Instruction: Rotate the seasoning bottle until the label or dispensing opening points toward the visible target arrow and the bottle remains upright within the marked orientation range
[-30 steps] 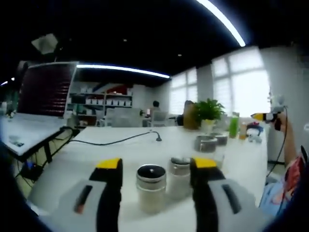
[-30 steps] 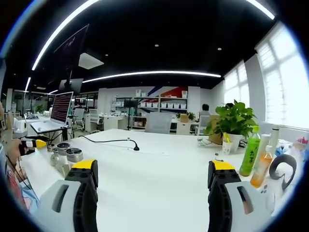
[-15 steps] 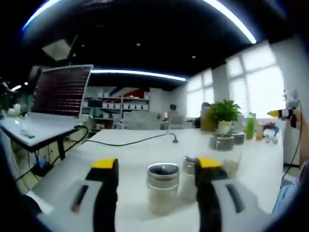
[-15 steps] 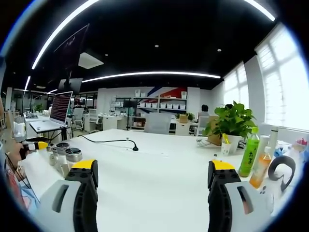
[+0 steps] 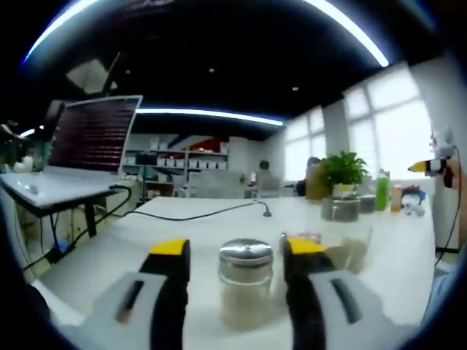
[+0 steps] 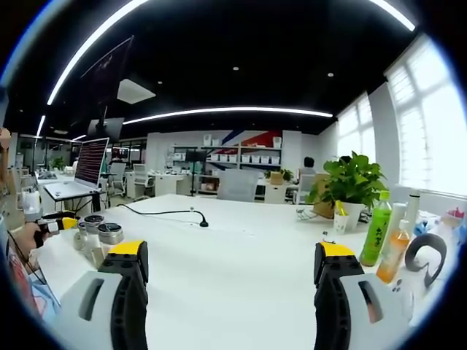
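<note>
Change since a second ago: left gripper has come in lower and closer, so the seasoning bottle now sits squarely between its yellow-tipped jaws and looks larger; right gripper view is nearly unchanged.

Left gripper view
- Tool: jaws narrowed around the bottle, one on each side; whether the pads touch it cannot be told.
- Seasoning bottle: upright on the white table, silver cap above a pale clear body, between the jaw tips.
- Neighbour: a second jar just behind the right-hand jaw, blurred.
- Farther back: two metal tins on the table, a potted plant near the window, a green drink bottle.
- Cable: black cable running across the table.
- Left side: laptop with its screen lit.
- Far right: the right gripper's yellow tip, raised.

Right gripper view
- Tool: right gripper with jaws wide apart and nothing between them, above bare table.
- Jars: group of silver-capped jars at far left, the left gripper's yellow tip beside them.
- Right side: potted plant, green bottle, orange bottle.
</note>
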The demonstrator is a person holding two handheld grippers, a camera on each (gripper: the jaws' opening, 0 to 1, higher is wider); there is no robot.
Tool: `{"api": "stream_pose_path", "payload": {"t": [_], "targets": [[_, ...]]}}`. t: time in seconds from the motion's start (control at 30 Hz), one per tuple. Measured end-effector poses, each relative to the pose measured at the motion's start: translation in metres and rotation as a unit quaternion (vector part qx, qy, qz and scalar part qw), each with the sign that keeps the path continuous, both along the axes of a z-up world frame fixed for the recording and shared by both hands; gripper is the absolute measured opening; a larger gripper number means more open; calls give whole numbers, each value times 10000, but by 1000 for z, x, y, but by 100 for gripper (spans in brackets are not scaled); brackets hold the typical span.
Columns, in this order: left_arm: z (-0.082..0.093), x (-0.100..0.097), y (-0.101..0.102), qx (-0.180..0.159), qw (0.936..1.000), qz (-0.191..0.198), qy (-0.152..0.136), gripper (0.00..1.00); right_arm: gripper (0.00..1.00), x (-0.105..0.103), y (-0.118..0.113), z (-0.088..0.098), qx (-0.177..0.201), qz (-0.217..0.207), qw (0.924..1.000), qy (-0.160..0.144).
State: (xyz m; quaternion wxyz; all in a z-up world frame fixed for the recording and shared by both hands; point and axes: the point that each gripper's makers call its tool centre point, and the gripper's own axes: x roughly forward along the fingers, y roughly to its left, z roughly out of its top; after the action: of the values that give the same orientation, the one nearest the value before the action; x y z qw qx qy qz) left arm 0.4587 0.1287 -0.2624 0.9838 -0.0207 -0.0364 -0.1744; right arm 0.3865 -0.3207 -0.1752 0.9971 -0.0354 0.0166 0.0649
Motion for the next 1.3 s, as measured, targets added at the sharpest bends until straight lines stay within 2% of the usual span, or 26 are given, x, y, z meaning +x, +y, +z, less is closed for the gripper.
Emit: {"api": "stream_pose_path", "payload": {"t": [0.07, 0.2, 0.37, 0.63, 1.3], "targets": [[-2, 2, 1, 53, 10000, 57, 4, 52, 98, 0, 0, 0, -3, -1, 10000, 1], [-8, 5, 0, -103, 9998, -3, 148, 49, 98, 0, 0, 0, 2, 10, 10000, 6], [-10, 6, -4, -145, 9997, -63, 183, 44, 98, 0, 0, 0, 6, 16, 10000, 14], [-12, 8, -11, -48, 9995, -201, 227, 36, 98, 0, -1, 0, 9, 14, 10000, 11], [-10, 7, -11, 85, 9992, -385, 95, 35, 98, 0, 2, -1, -8, -1, 10000, 10]]}}
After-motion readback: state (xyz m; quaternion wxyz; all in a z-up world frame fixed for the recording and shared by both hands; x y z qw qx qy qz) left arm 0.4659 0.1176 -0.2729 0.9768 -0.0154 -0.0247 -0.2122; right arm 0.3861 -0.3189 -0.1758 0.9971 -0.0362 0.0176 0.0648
